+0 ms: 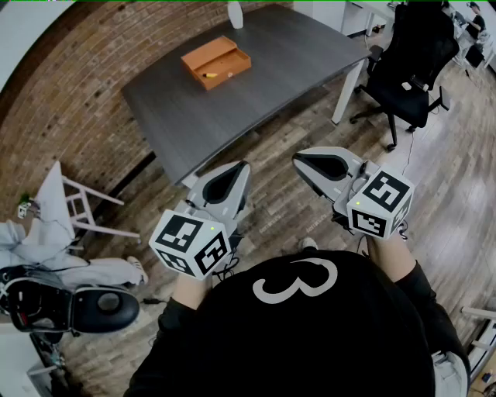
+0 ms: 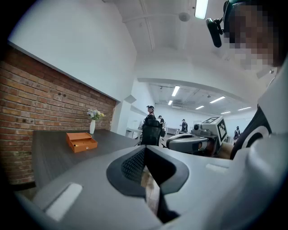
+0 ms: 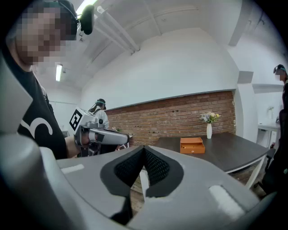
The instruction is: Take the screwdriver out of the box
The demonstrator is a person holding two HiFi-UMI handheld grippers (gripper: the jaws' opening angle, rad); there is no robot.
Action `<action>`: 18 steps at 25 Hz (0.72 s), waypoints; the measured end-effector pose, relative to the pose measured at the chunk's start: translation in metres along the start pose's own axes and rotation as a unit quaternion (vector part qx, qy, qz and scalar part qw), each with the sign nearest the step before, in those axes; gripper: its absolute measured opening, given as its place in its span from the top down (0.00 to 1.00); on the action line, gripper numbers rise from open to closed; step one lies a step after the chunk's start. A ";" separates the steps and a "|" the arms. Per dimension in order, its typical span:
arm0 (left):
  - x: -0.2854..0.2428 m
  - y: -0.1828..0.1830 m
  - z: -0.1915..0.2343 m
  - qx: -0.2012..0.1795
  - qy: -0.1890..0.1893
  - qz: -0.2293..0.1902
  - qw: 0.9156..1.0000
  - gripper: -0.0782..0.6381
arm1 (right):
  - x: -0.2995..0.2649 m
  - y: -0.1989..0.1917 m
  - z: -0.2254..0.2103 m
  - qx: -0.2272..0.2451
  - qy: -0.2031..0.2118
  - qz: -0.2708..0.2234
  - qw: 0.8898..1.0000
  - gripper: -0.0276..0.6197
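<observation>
An orange box (image 1: pixel 217 61) lies open on the dark grey table (image 1: pixel 256 93), far ahead of me. A small yellow item (image 1: pixel 209 75) lies inside it, too small to make out as the screwdriver. The box also shows in the left gripper view (image 2: pixel 82 141) and in the right gripper view (image 3: pixel 192 145). My left gripper (image 1: pixel 242 166) and right gripper (image 1: pixel 299 158) hang side by side over the wooden floor, well short of the table. Both are shut and hold nothing. Each gripper sees the other: the right gripper (image 2: pixel 198 141) and the left gripper (image 3: pixel 105 136).
A white vase (image 1: pixel 235 14) with flowers stands on the table behind the box. A black office chair (image 1: pixel 411 70) sits at the right past the table's white leg (image 1: pixel 347 91). A white chair (image 1: pixel 74 203) stands by the brick wall at the left. People stand in the background.
</observation>
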State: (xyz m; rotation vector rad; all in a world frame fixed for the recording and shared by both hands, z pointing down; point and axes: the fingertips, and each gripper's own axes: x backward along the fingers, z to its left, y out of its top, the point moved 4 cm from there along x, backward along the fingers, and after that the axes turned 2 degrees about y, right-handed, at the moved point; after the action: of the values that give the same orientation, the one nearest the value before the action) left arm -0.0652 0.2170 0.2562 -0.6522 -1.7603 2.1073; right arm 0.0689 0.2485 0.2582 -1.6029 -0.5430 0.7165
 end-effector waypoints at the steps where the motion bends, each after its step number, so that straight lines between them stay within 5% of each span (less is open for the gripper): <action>1: 0.000 0.000 -0.001 -0.001 -0.001 0.000 1.000 0.87 | 0.001 0.000 0.001 0.000 0.001 -0.001 1.000 0.96; 18: -0.001 0.013 -0.007 -0.022 -0.007 -0.001 1.000 0.87 | 0.000 0.011 -0.002 -0.002 0.010 -0.007 1.000 0.96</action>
State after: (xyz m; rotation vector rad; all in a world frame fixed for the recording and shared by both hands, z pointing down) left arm -0.0596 0.2200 0.2424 -0.6486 -1.8191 2.0821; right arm 0.0697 0.2452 0.2476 -1.6063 -0.5408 0.6889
